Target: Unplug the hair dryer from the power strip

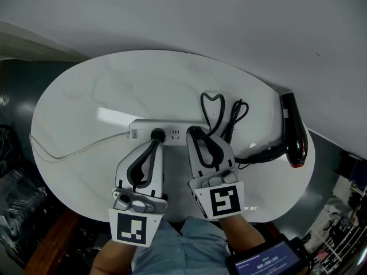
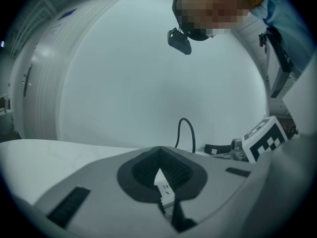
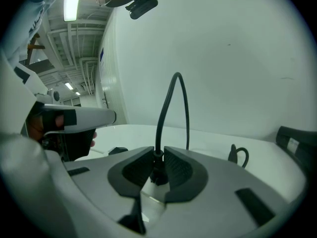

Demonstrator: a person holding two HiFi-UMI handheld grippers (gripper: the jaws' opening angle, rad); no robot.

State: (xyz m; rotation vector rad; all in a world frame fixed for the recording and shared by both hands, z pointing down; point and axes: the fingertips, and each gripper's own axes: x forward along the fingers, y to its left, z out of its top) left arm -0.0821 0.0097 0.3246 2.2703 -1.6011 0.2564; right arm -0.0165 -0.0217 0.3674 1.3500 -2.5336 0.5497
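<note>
A white oval desk (image 1: 86, 96) fills the head view. The black hair dryer (image 1: 295, 133) lies at its right edge, well apart from the strip. Both grippers reach away from the person side by side, tipped slightly downward, with their marker cubes nearest the body. The left gripper (image 1: 155, 145) has its jaws together at the tips, set at the near edge of the white power strip (image 1: 143, 128), whose socket slots show through the gap below them. The right gripper (image 1: 194, 132) has its jaws clamped on the black plug (image 3: 157, 171), which sits in the strip. The dryer's cord (image 3: 166, 108) rises from the plug and loops behind the strip.
</note>
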